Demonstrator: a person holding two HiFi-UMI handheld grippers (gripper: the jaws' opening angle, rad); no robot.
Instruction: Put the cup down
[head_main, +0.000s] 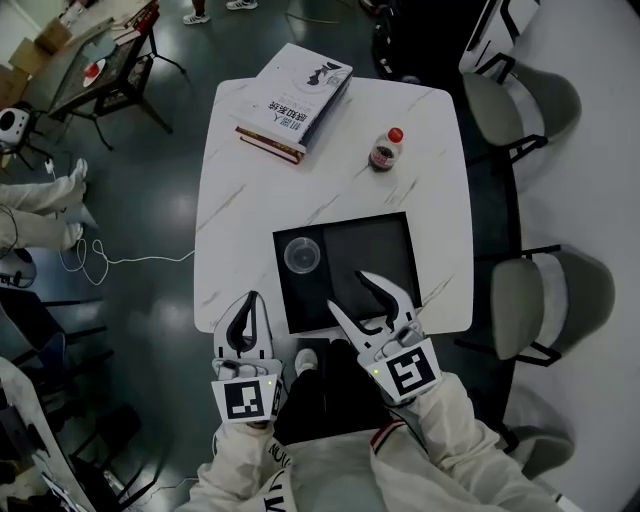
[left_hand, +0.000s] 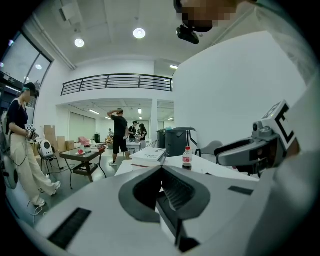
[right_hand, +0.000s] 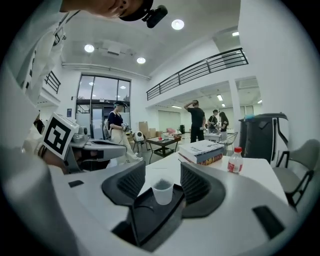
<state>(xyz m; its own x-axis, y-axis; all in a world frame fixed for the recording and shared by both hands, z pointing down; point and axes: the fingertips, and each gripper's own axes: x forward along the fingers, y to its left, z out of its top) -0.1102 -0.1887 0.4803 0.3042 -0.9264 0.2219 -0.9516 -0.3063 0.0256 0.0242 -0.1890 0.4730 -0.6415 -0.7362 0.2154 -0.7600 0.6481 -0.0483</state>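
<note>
Our right gripper (head_main: 348, 290) holds its jaws partly apart, gripping nothing. Our left gripper (head_main: 250, 300) has its jaws together, empty. The clear plastic cup (head_main: 301, 256) stands upright on the black tray (head_main: 385, 245) on the white desk (head_main: 430, 180), ahead of our right jaws and untouched.

We find the head view pretty dim. The floor (head_main: 150, 200) is dark with a dull sheen, the white table (head_main: 240, 210) is the brightest patch, and the black tray (head_main: 390, 250) is almost featureless. Both gripper views are brighter, lit by round ceiling lights (left_hand: 139, 33) that blow out to pure white. In the right gripper view we also get a tall window (right_hand: 95, 95) glowing at the back. Heavy fisheye on those two: black corners, and the balcony railing (left_hand: 117, 82) bows. The left gripper (left_hand: 161, 172), right at the lens, looks soft to us, and the far room is small and a bit mushy.
</note>
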